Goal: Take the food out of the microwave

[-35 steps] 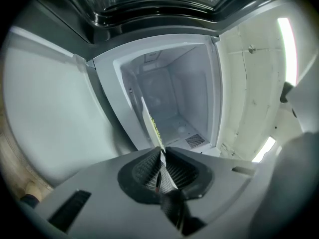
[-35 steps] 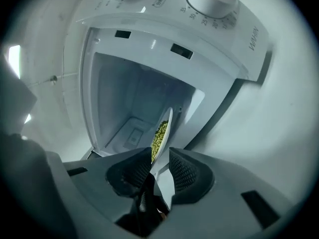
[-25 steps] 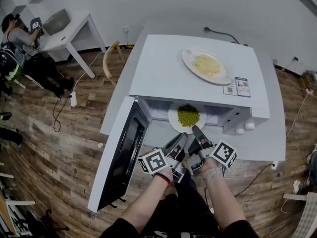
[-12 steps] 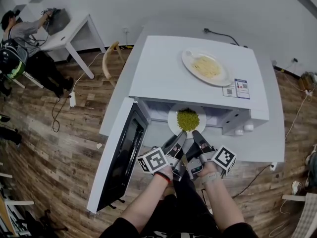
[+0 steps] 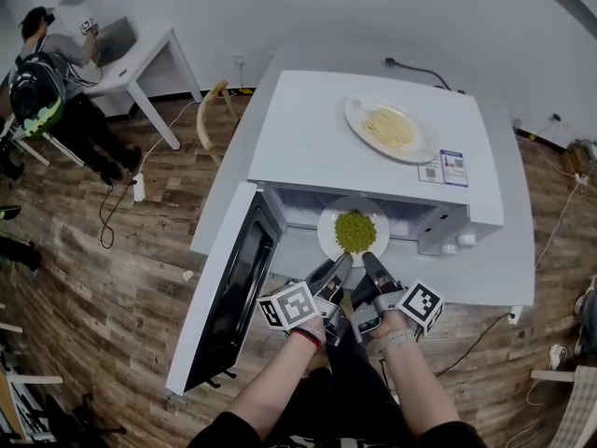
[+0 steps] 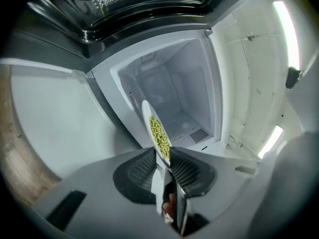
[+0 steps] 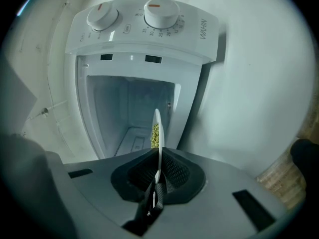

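A white plate of green peas (image 5: 354,231) sits at the mouth of the open white microwave (image 5: 317,129), half out of the cavity. Both grippers hold its near rim side by side. My left gripper (image 5: 338,267) has the rim between its jaws, which are closing, and both pads lie against it. In the left gripper view the plate (image 6: 157,128) runs edge-on out from the left gripper (image 6: 163,162). My right gripper (image 5: 370,261) is shut on the rim just to the right. The right gripper view shows the thin plate edge (image 7: 157,128) pinched in the right gripper (image 7: 158,171).
A second plate with pale noodles (image 5: 387,129) rests on top of the microwave. The microwave door (image 5: 233,287) hangs open to the left. Two knobs (image 7: 159,11) are on the control panel. A white table (image 5: 140,54), a person (image 5: 47,91) and a wooden chair (image 5: 210,110) stand far left.
My left gripper, beside the plate a second ago, now has its jaws around the rim. The plate sits slightly further out. The person at the back left has shifted.
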Tool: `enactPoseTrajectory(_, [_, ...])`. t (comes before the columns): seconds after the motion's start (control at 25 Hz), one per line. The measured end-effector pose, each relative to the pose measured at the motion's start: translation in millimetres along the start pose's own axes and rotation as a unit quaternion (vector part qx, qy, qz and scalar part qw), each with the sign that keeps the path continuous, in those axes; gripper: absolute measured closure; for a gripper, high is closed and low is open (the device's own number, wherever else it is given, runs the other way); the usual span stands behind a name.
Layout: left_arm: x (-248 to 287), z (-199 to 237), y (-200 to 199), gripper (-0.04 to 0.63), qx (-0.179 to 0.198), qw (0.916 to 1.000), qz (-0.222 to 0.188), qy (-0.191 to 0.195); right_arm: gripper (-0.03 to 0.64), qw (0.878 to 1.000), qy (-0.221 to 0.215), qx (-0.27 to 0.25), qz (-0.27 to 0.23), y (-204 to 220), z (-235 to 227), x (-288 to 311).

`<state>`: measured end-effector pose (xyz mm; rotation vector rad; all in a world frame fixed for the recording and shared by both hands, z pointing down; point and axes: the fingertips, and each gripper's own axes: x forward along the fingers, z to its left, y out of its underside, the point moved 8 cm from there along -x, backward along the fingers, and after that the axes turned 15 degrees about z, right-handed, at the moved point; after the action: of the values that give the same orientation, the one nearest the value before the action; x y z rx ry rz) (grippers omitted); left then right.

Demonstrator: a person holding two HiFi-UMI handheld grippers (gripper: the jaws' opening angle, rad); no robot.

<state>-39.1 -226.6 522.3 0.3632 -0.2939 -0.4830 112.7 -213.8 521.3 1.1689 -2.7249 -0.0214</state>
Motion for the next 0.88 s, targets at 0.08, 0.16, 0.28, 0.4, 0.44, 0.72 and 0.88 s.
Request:
enactPoseTrajectory(0.08, [-4,-3,3,0.512,-0.001,1.0,0.0,-0.001,0.575,1.0,0.001,-0.001,0.001,4,2,-3])
enactPoseTrajectory(0.16, [-9,-5,6,0.512,0.0,1.0,0.001,-0.004,0.575,1.0,0.0,0.001,0.002,10,4,-6])
enactPoseTrajectory(0.28, [-15,-8,12,0.512,0.005,0.9999,0.004,-0.011,0.575,1.0,0.002,0.001,0.003,17,4,-13])
enactPoseTrajectory(0.4, [-21,-12,22,0.512,0.006,0.9999,0.011,-0.008,0.575,1.0,0.003,-0.007,0.005,24,4,-21])
enactPoseTrajectory(0.44, [-23,-14,25,0.512,0.01,0.9998,0.013,-0.009,0.575,1.0,0.004,-0.01,0.006,27,5,-24])
enactPoseTrajectory(0.72, [-39,-25,44,0.511,0.028,0.999,0.03,-0.016,0.575,1.0,0.007,-0.012,0.001,48,7,-45])
enactPoseTrajectory(0.88, [-49,-27,59,0.51,0.022,0.9988,0.04,-0.018,0.575,1.0,0.009,-0.003,0.002,63,6,-57])
